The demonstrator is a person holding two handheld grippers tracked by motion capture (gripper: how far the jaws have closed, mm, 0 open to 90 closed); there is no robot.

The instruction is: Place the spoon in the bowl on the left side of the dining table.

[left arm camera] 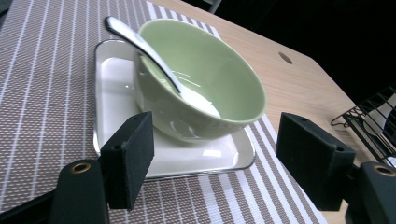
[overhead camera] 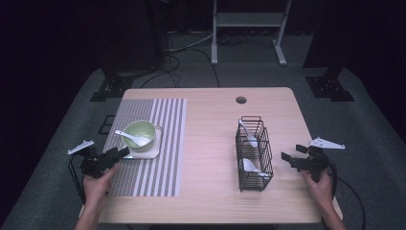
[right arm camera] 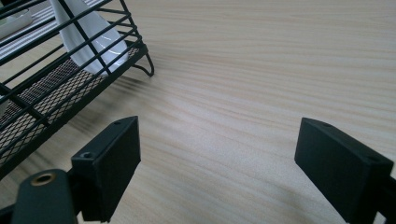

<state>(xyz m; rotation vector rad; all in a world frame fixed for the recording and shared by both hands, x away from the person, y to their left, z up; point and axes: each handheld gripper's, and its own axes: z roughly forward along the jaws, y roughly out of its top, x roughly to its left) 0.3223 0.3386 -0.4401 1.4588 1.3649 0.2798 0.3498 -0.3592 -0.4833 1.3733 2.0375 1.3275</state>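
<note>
Striped placemat (overhead camera: 143,143) at left, black wire basket (overhead camera: 253,153) at right, two white spoons inside. Green bowl (left arm camera: 201,79) on white tray (left arm camera: 112,93), spoon (left arm camera: 140,46) resting inside. Left gripper (left arm camera: 215,163) wide, empty, just near of bowl. Right gripper (right arm camera: 219,163) wide, empty, right of basket. Likely pre-grasp; next move probably needs closing in on the spoon handle.

High view overhead, facing forward; left camera close on bowl (left arm camera: 201,79), right near rack (right arm camera: 56,74).

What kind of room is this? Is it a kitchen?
Probably not a kitchen. It looks like a recording studio or lab: dark walls surround one pale wooden table, loose black cables trail over grey carpet, and a person holds a black two-jaw gripper in each hand.
</note>
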